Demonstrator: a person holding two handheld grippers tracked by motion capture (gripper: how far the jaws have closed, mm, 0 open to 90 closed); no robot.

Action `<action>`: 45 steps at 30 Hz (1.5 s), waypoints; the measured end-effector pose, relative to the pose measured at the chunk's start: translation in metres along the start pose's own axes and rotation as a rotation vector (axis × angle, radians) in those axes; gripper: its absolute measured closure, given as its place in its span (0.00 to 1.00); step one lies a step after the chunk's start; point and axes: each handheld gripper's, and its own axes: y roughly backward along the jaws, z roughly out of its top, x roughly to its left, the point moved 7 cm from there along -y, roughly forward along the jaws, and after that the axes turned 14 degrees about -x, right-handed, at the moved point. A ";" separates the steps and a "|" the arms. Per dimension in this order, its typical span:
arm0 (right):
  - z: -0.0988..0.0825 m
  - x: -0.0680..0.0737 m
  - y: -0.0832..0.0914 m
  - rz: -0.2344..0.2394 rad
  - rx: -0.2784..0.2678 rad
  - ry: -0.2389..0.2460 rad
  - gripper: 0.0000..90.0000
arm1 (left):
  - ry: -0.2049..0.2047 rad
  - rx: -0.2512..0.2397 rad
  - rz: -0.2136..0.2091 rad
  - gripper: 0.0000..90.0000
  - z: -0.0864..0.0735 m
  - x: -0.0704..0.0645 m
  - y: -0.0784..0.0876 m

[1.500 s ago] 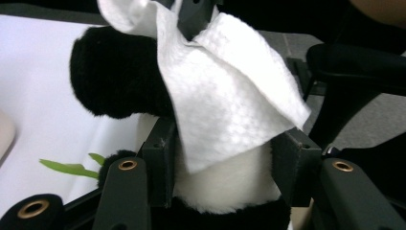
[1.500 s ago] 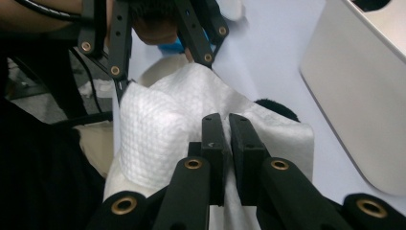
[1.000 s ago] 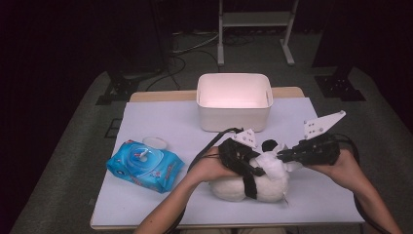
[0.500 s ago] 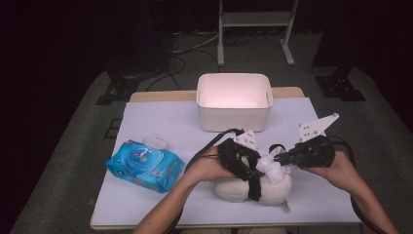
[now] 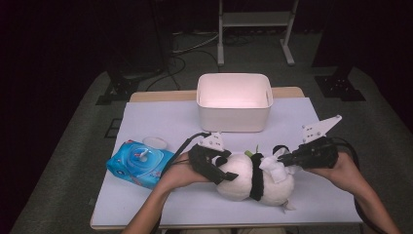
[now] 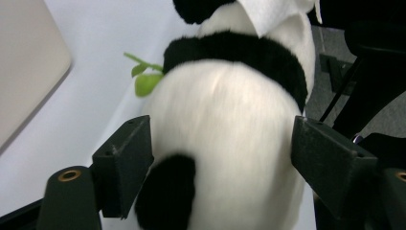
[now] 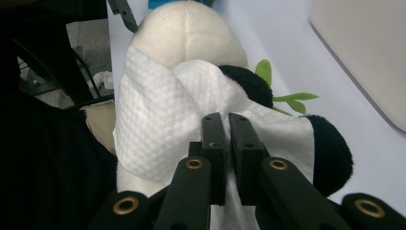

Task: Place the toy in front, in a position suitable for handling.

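A black-and-white panda plush [image 5: 243,178] lies on its side on the white table [image 5: 160,117], with a green leaf sprig [image 5: 249,153] at its neck. My left gripper [image 5: 226,168] is at its rear end. Its jaws have just been opening and now stand open on either side of the panda's body [image 6: 225,124]. My right gripper [image 5: 285,161] is shut on a white wipe [image 5: 273,165]. The wipe [image 7: 148,124] drapes over the panda's head [image 7: 182,28] beside a black ear [image 7: 330,148], with the shut gripper [image 7: 226,120] pinching it.
A white bin [image 5: 234,109] stands behind the panda at the table's far middle. A blue pack of wipes [image 5: 139,163] lies at the left, a small white lid [image 5: 155,143] behind it. Dark stands and cables surround the table.
My left gripper has slid left along the panda toward its rear and its jaws have widened. The right gripper with the wipe has barely moved.
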 end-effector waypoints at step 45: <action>0.015 0.024 -0.024 0.062 0.052 0.084 0.95 | -0.006 -0.046 -0.069 0.38 0.016 -0.009 -0.012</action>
